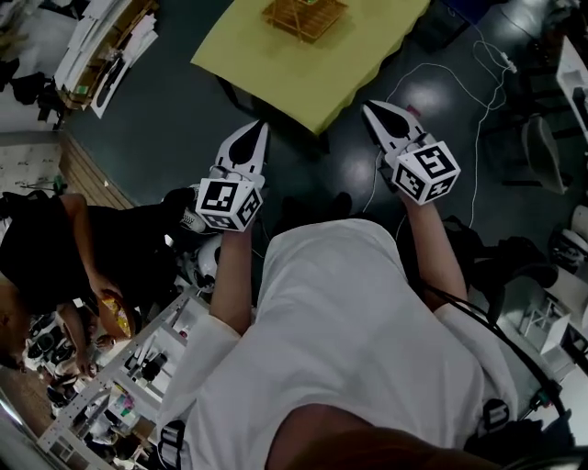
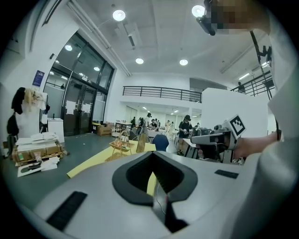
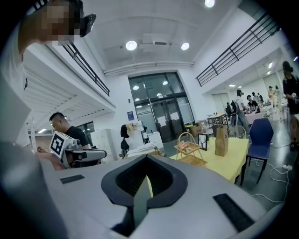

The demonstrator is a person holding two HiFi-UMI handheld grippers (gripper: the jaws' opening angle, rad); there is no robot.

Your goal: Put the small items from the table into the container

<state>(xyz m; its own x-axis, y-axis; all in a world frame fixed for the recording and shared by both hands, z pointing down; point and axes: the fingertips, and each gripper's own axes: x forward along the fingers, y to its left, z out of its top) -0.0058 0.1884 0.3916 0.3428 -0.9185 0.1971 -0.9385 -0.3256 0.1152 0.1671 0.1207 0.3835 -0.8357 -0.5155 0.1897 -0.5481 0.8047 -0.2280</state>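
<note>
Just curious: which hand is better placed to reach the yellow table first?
Right, marginally. The left hand-held gripper and right hand-held gripper are both shut, empty and short of the table; the right's tips look slightly nearer its edge.

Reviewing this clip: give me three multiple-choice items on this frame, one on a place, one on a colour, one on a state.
1. Where is the basket relative to the table?
A under it; B on it; C hanging above it
2. What colour is the table top?
A red; B white; C yellow
3. How do the jaws of the left gripper and right gripper stand?
A together, nothing between; B wide apart; C shut on a small item

Answers: 1 B, the head view shows it standing on the top. 2 C, the top is yellow in every view. 3 A, each gripper view shows its jaws meeting, empty.
</note>
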